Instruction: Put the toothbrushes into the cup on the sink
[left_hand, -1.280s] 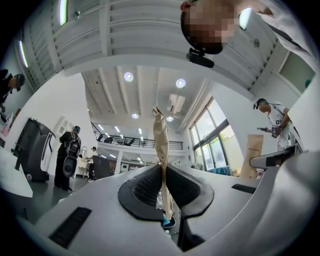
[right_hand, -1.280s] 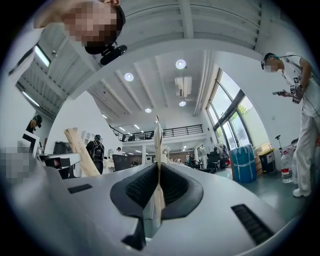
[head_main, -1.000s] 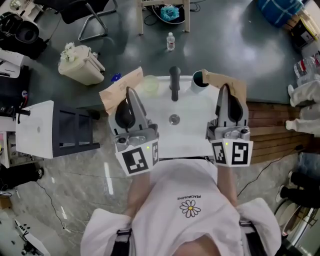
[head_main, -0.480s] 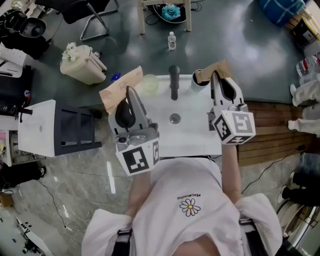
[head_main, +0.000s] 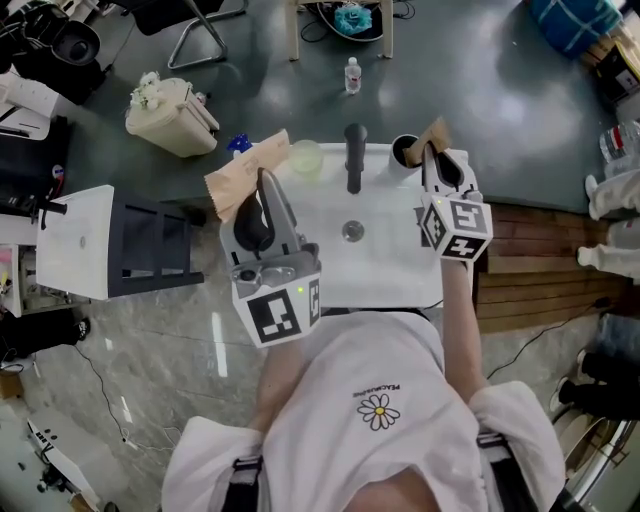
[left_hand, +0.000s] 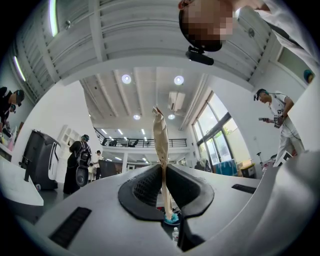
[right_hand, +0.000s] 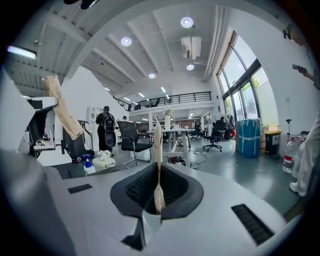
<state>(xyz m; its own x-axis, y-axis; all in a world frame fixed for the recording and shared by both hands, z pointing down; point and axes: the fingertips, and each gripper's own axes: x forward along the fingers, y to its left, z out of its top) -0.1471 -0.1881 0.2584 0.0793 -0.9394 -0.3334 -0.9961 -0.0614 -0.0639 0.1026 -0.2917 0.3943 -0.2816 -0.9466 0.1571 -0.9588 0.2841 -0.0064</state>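
Note:
Both grippers hold toothbrushes wrapped in brown paper over a white sink (head_main: 385, 285). My left gripper (head_main: 268, 182) is shut on one wrapped toothbrush (head_main: 243, 172), which sticks out over the sink's left rear corner. In the left gripper view the packet (left_hand: 160, 137) stands edge-on between the jaws of that gripper (left_hand: 163, 172). My right gripper (head_main: 431, 153) is shut on the other wrapped toothbrush (head_main: 434, 133), right beside the dark cup (head_main: 402, 151) at the sink's back right. The right gripper view shows its packet (right_hand: 158, 147) clamped in the right gripper (right_hand: 158, 192).
A black faucet (head_main: 354, 157) stands at the sink's back middle, with a pale green cup (head_main: 306, 156) to its left. A cream waste bin (head_main: 172, 118), a blue spray bottle (head_main: 238, 144) and a small bottle (head_main: 352, 75) are on the floor beyond. A white cabinet (head_main: 85, 255) stands left.
My right gripper has moved forward and slightly left with its wrapped toothbrush, from the sink's right edge to beside the cup. The left gripper has barely moved.

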